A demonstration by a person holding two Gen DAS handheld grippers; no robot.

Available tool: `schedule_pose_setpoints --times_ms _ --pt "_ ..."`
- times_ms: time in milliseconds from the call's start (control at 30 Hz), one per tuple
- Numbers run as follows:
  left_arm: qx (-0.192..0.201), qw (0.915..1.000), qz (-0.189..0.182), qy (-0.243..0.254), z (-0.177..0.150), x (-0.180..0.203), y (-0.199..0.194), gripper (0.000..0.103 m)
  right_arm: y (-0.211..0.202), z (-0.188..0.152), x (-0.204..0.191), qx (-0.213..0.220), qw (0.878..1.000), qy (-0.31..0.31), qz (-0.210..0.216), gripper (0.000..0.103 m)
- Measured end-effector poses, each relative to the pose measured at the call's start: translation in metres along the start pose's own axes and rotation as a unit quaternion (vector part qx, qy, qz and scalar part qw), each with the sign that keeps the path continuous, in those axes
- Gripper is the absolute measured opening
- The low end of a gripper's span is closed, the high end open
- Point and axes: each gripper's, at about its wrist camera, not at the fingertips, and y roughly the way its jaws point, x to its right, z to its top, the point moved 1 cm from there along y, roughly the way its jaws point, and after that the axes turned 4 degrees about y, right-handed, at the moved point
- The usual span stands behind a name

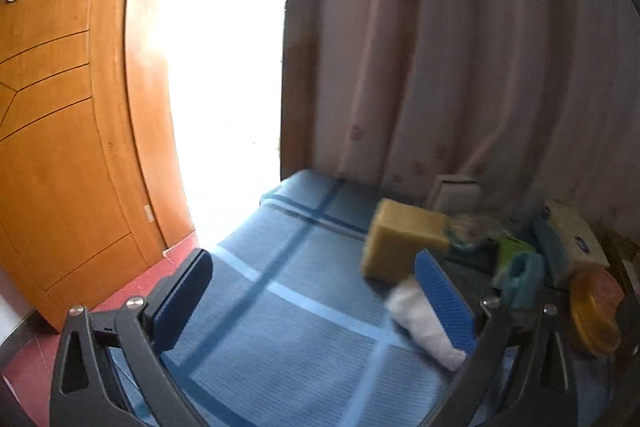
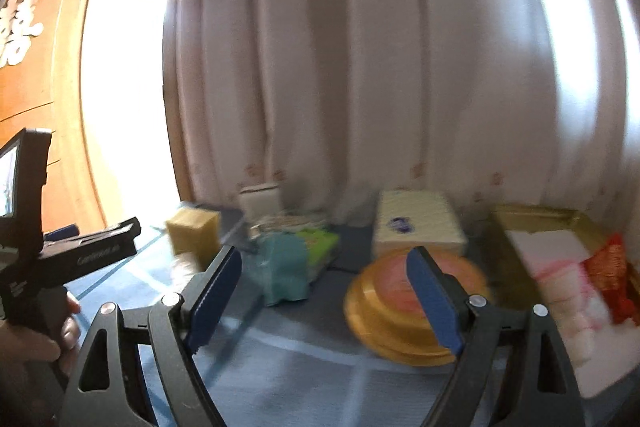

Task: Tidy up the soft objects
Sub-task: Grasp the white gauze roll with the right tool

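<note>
On the blue checked cloth (image 1: 288,327) stands a yellow sponge block (image 1: 404,243), and just in front of it lies a white rolled cloth (image 1: 424,327). My left gripper (image 1: 316,291) is open and holds nothing; its right finger overlaps the white cloth. My right gripper (image 2: 324,291) is open too, with nothing between its pads. It points at a teal soft object (image 2: 284,275) and a green packet (image 2: 320,243). The sponge block (image 2: 194,235) is at the left, and a tissue pack (image 2: 416,227) further back. The picture is blurred.
A round gold tin (image 2: 400,307) sits behind my right finger. A gold tray (image 2: 536,215) at the right holds white-pink towels and something red. A curtain (image 2: 360,67) hangs behind the table, with a wooden door (image 1: 60,147) at the left. A hand (image 2: 60,331) holds the left gripper's body (image 2: 92,251).
</note>
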Motion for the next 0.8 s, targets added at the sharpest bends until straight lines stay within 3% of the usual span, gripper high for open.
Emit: schedule_pose_setpoints --times_ms 300,467,633,733,800 --pt "-0.031 0.9986 -0.006 -0.043 0.001 -0.031 0.018 0.102 0.055 -0.005 -0.042 -0.107 0.992 -0.005 0.073 0.086" --pt "-0.051 0.9964 -0.019 -0.065 0.000 -0.038 0.029 0.102 0.078 -0.008 -0.071 -0.149 0.982 -0.037 0.108 0.086" --pt "-0.060 0.9965 -0.009 -0.059 0.002 -0.044 0.038 0.102 0.110 -0.012 -0.093 -0.205 0.970 -0.047 0.125 0.086" --pt "-0.059 0.9965 0.014 -0.058 0.003 -0.052 0.040 0.102 0.123 -0.016 -0.102 -0.230 0.963 -0.057 0.127 0.078" --pt "-0.064 0.9957 0.014 -0.065 0.003 -0.058 0.044 0.102 0.128 -0.021 -0.108 -0.248 0.958 -0.066 0.131 0.065"
